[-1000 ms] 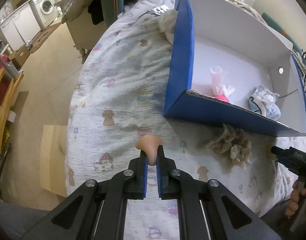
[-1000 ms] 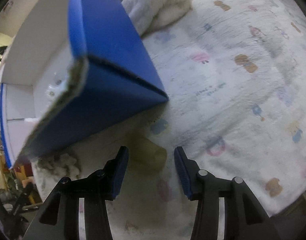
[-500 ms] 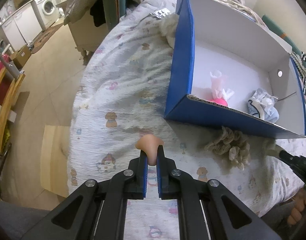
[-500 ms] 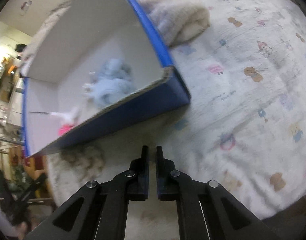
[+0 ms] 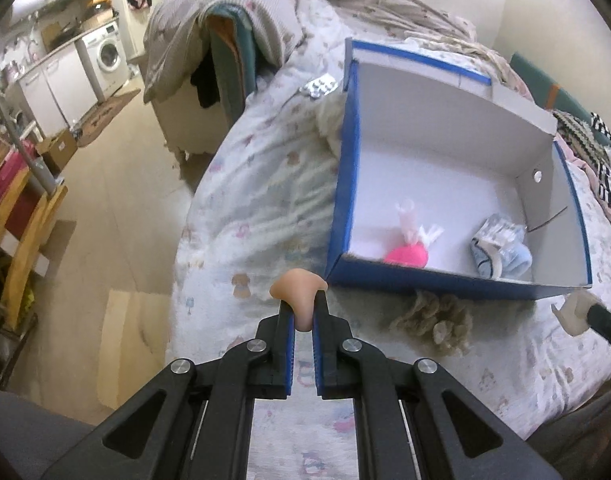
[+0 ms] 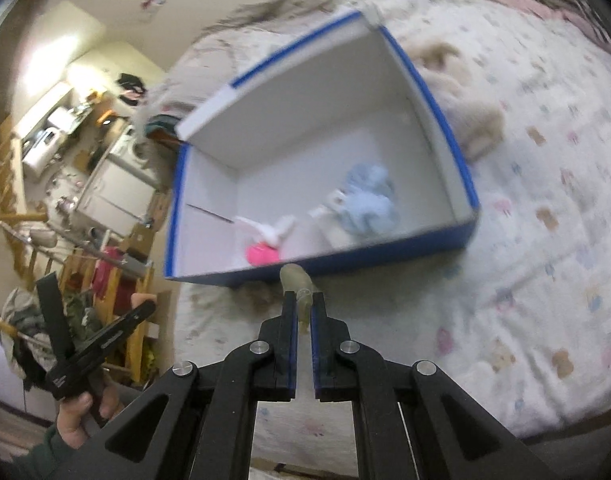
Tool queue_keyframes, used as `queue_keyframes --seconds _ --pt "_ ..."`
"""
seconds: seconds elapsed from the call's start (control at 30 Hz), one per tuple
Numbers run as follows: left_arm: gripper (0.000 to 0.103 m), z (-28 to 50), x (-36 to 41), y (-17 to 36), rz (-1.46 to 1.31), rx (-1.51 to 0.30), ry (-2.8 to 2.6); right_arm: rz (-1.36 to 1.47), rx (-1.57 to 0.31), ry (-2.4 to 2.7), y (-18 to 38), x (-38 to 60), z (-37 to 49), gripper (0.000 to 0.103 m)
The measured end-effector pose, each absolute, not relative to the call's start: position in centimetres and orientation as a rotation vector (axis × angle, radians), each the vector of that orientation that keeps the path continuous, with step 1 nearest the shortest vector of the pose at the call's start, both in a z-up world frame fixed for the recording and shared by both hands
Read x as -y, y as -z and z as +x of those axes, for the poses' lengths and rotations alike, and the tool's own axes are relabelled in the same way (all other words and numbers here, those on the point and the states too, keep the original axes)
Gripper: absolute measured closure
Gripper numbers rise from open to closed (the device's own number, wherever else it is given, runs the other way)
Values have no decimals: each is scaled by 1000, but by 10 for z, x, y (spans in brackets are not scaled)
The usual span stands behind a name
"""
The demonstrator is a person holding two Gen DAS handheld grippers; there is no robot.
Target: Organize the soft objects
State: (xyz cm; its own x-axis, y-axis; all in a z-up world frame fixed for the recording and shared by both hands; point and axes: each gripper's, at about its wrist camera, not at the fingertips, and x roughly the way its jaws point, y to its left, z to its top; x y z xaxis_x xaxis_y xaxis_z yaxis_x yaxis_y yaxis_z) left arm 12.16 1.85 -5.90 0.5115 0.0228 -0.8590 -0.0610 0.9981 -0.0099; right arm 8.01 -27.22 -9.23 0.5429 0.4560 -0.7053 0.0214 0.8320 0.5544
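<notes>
Partway done: pink toy [image 5: 406, 257] and blue cloth [image 5: 499, 254] boxed ahead in blue box [image 5: 345, 184], left gripper [image 5: 303, 308] pinching peach piece [image 5: 299, 285], right gripper [image 6: 304, 306] clamping pale soft piece [image 6: 299, 280], beige tuft [image 5: 433, 316] unboxed just right of left gripper.

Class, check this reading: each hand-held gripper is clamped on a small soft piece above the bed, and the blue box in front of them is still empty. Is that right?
Not quite. The blue box is not empty: the left wrist view shows a pink toy and a light blue cloth bundle inside. The rest stands: the left hand-held gripper pinches a peach piece and the right hand-held gripper a pale translucent piece.
</notes>
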Motion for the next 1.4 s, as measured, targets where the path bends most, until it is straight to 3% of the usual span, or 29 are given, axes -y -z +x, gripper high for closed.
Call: queue_keyframes --seconds 0.43,0.67,1.4 --pt "96 157 15 10 18 -943 9 462 -771 -344 42 269 116 96" --pt "96 191 35 -4 90 -885 38 452 -766 -308 51 281 148 95" --pt "95 247 68 63 49 -981 180 365 -887 -258 89 264 200 95"
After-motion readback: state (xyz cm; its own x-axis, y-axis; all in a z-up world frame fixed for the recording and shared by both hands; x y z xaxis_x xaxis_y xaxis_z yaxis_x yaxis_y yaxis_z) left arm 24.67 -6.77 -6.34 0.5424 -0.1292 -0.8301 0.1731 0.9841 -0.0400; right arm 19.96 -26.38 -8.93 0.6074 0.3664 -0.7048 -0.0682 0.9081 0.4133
